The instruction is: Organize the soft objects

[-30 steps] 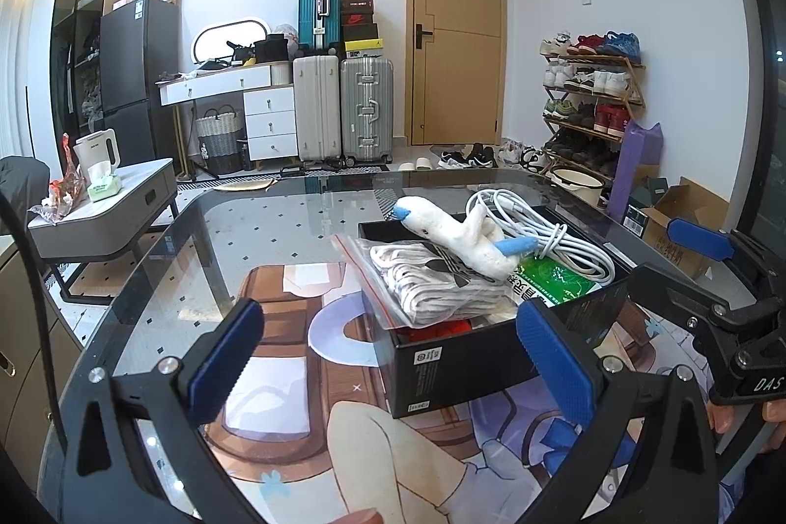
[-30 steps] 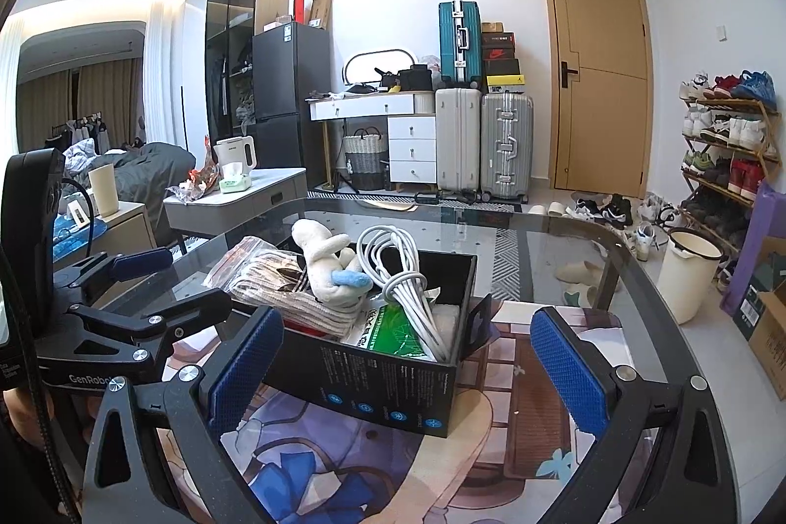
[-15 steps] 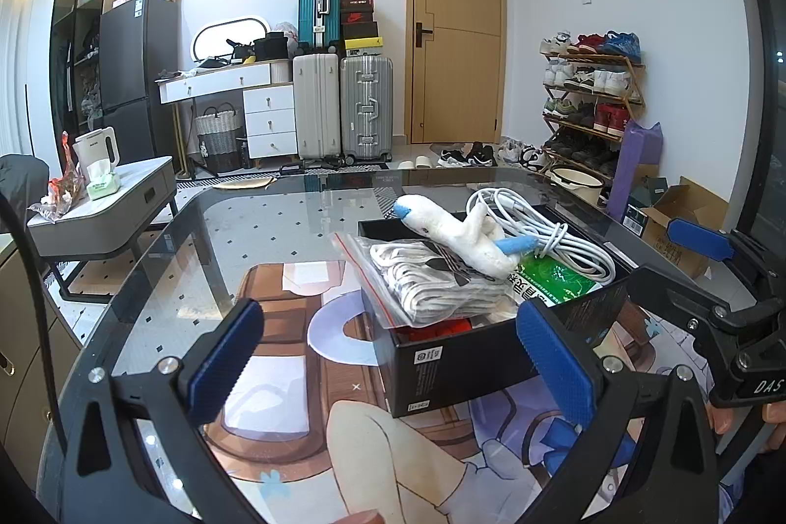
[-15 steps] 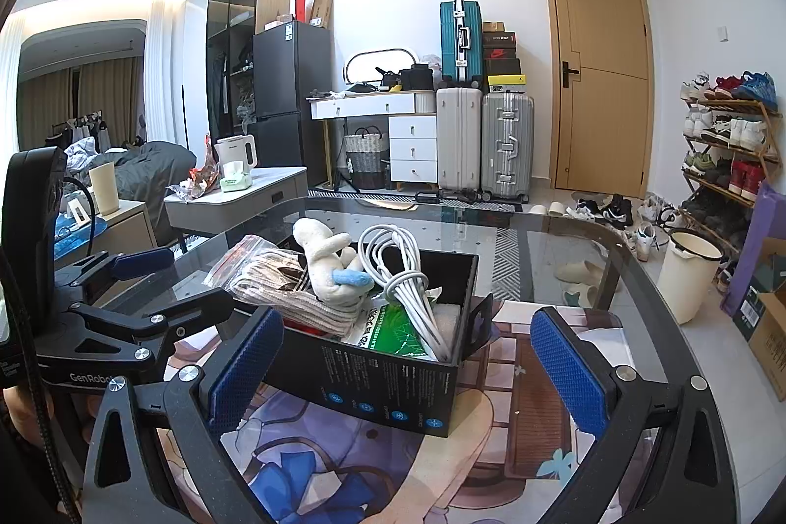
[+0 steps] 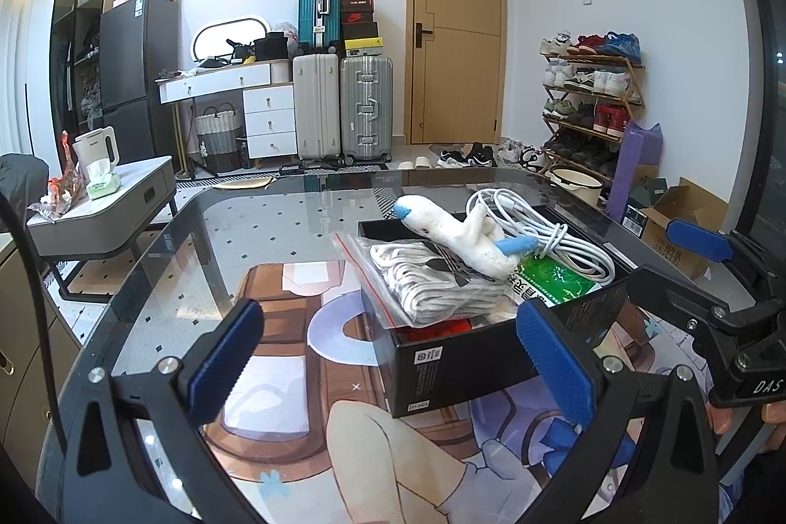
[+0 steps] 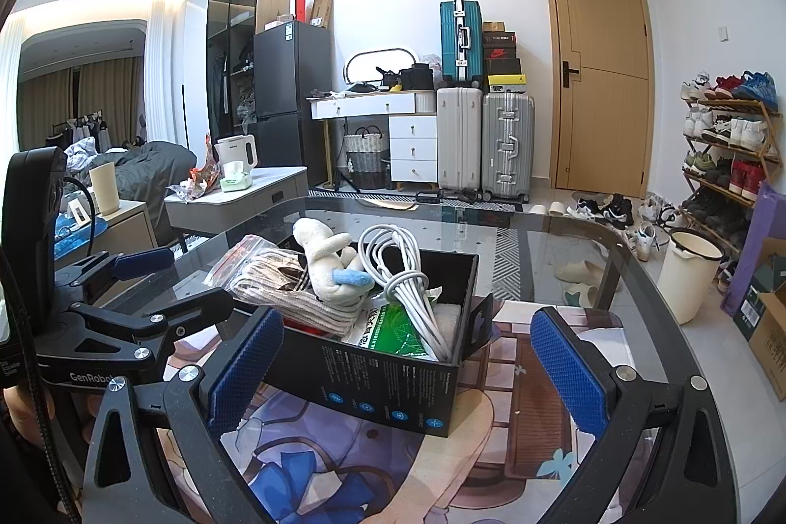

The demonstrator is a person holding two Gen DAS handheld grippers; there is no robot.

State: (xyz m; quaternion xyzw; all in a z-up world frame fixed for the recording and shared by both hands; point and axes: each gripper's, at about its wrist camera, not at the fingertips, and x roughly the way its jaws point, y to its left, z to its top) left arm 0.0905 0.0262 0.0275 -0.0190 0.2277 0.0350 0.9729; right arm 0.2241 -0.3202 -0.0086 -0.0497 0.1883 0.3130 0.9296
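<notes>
A black cardboard box (image 5: 462, 357) (image 6: 388, 381) stands on the glass table. On top of its contents lies a white plush toy with blue tips (image 5: 457, 234) (image 6: 329, 263). Under it is a clear bag of folded white cloth (image 5: 427, 283) (image 6: 275, 278). A coiled white cable (image 5: 550, 229) (image 6: 407, 278) and a green packet (image 5: 555, 283) (image 6: 393, 327) share the box. My left gripper (image 5: 388, 357) is open and empty, in front of the box. My right gripper (image 6: 407, 367) is also open and empty, near the box's other side.
The glass table (image 5: 236, 239) carries a printed mat (image 5: 275, 357). Beyond it stand suitcases (image 5: 344, 111), a white desk with drawers (image 5: 245, 101), a shoe rack (image 5: 589, 101), a low grey side table (image 5: 108, 209) and a cardboard box (image 5: 683, 219) on the floor.
</notes>
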